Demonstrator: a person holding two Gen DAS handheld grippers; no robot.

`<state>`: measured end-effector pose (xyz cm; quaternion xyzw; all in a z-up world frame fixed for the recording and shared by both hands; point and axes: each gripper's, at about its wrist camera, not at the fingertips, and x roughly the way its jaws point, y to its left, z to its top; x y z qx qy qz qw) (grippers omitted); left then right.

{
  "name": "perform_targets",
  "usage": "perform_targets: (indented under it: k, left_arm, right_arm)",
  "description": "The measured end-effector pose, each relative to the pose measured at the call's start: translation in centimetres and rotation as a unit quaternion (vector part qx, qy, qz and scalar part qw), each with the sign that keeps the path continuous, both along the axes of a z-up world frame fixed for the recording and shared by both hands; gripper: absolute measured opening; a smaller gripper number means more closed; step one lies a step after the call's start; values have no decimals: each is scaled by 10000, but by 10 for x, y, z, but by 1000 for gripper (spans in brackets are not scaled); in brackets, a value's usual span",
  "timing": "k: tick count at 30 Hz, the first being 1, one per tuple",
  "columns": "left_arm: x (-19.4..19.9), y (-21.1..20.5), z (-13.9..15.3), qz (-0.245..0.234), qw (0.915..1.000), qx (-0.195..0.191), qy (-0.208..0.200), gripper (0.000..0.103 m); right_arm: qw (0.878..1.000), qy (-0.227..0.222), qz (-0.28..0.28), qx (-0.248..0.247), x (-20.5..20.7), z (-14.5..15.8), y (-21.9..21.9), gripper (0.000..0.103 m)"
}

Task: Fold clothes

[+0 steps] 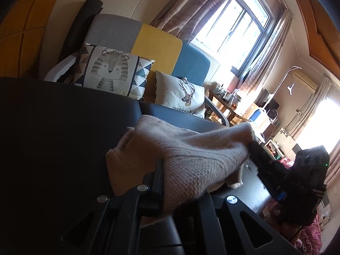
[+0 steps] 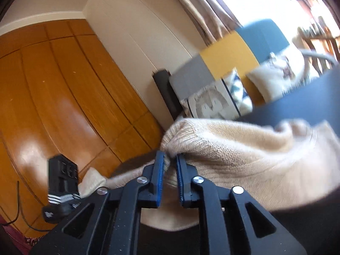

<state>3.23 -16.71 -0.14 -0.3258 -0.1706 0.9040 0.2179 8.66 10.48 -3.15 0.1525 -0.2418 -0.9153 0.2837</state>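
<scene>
Both grippers were clamped on the beige knit sweater (image 1: 191,155), which hung stretched between them above the black table (image 1: 63,127). Left gripper (image 1: 180,182): jaws closed on a bunched fold, fabric draped over the fingers and hiding the pads. Right gripper (image 2: 171,159): blue pads pinched a corner of the same sweater (image 2: 244,148), knit squeezed between the fingertips; from the left wrist view it showed at the sweater's far right edge (image 1: 255,148), fabric pulled taut toward it. Part of the sweater's lower edge touched the table, the rest was lifted off it. Behind the table stood a sofa (image 1: 157,46) with grey, yellow and blue back panels, a tiger cushion (image 1: 112,70) and a deer cushion (image 1: 180,94) leaning on it. Right of the sofa, a window (image 1: 238,27) with curtains. Left of the sofa, wooden wardrobe doors (image 2: 53,85). The right wrist view was motion-blurred on the sofa side.
</scene>
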Motion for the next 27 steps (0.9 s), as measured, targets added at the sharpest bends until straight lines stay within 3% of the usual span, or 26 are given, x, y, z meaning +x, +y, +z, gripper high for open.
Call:
perform_targets:
  k: [2,5,9,12,15,21,22,24,26,27]
  left_arm:
    - [-1,3,9,-25,9999,-23,111,4]
    - [-4,5,22,-44,9996,-7,295,4]
    - [-10,6,29,8,9993,-1,366,4]
    - [-13,5,25,32,9994,5,330,4]
    - [-16,3,20,74,9996,40,267,4]
    - [-23,1,19,122,9996,207,146,4]
    - [-23,1,21,117,9996,211,162,4]
    - [-21,2,25,101,9995,210,211,4]
    - [-20,2,30,92,9994,206,268,4]
    - [-19,2,31,89,9994,187,290,4]
  right_arm:
    - [9982,567,-26,192,8,29,-2,0]
    - [9925,979,-102,724,4,65,-13,0]
    - [9943,570,30,899,-13,67,-14,2]
    - [9976,166,325,593,-3,42,-1,6]
    - [9950,-501,532,686,-3,9,2,8]
    - [9696,-1531,1593,1047,-6,-53,-33,10]
    - [9666,-1555,1610,1252,-6,-59,-41,13]
    - [9628,-1572,1173,1861,-9,-70,-55,39]
    - [9590,-1582,629,2268,-15,-78,-62,52]
    - [9584,-1537,346,2381,-18,-79,-61,52]
